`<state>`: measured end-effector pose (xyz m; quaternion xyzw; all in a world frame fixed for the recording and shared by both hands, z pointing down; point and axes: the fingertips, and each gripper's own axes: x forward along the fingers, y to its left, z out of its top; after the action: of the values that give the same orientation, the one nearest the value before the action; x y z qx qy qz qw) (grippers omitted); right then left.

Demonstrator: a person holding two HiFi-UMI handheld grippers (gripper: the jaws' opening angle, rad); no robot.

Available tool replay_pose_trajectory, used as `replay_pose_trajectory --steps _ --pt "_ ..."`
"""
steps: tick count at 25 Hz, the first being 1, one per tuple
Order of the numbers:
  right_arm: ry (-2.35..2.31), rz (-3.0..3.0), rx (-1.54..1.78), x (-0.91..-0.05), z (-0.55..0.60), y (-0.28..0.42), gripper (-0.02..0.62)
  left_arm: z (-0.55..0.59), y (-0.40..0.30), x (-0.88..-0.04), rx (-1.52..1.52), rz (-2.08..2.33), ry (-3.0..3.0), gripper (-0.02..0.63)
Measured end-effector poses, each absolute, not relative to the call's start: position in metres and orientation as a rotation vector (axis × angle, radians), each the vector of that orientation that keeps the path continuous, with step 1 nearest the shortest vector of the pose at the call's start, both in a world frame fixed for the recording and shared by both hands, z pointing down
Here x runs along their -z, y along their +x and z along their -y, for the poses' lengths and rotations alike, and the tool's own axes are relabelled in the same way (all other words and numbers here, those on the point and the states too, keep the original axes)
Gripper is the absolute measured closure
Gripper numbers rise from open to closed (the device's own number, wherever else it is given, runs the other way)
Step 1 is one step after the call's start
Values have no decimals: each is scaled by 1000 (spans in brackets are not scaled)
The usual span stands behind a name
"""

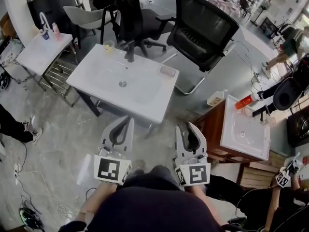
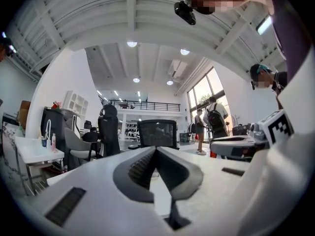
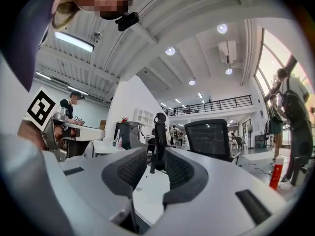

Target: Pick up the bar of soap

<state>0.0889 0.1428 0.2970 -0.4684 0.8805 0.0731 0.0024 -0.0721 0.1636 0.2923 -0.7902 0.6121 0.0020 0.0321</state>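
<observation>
The right hand-held gripper (image 1: 187, 127) hangs low before the sink (image 1: 96, 76), jaws apart and empty, probably ready for the grasp. The left hand-held gripper (image 1: 124, 121) is clenched on nothing. The soap (image 1: 167, 71) lies on the sink's far right corner, well apart from both.

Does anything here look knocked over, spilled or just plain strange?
Nothing looks spilled or broken. The only oddity: a white sink stands on open floor among office chairs. The soap bar lies flat at its far right corner, a cup upright at the far left.
</observation>
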Motion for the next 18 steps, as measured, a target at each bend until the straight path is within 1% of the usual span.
replay_pose_trajectory --steps 9,18 --pt "-1550 -2762 -214 -296 -116 85 489 -137 -85 -296 -34 -1871 -2493 606" --pt "-1519 -2753 -211 -297 -74 67 489 -95 -94 -291 -16 -1844 -2486 606"
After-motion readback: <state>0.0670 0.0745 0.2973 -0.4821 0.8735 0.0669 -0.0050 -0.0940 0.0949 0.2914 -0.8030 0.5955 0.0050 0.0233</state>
